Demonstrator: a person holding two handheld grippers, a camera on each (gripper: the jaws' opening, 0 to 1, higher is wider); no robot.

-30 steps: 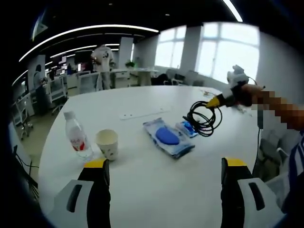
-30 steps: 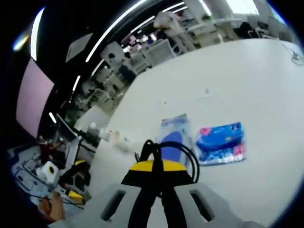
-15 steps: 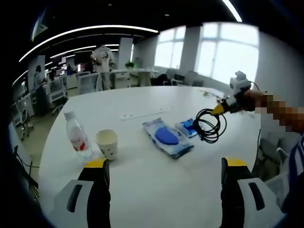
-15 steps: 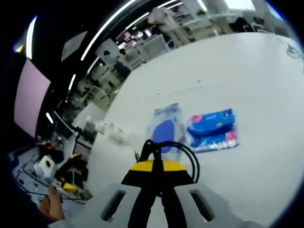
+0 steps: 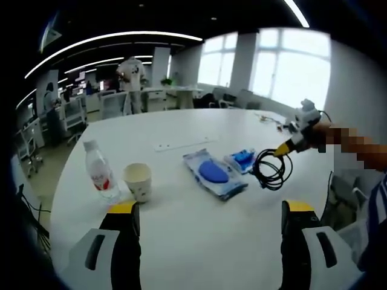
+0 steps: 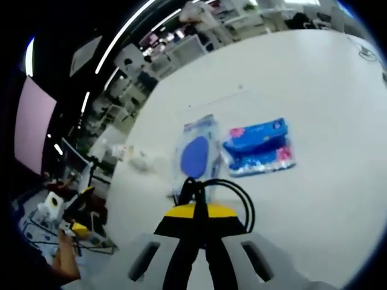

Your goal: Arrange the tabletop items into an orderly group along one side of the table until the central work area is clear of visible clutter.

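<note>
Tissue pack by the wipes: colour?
The tissue pack is blue with pink flower prints and white patches, lying flat on the table; the right gripper view shows it best.

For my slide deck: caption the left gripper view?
Right tool carries a cable coil over the table beside wipes, cup and bottle.

On the table (image 5: 193,223), bottle (image 5: 99,172), cup (image 5: 138,180), wipes pack (image 5: 214,174) and tissue pack (image 5: 240,159) lie left to right.

Left claw (image 5: 208,220) wide apart and empty; right claw (image 6: 199,208) pinched closed, raised above tabletop.
</note>
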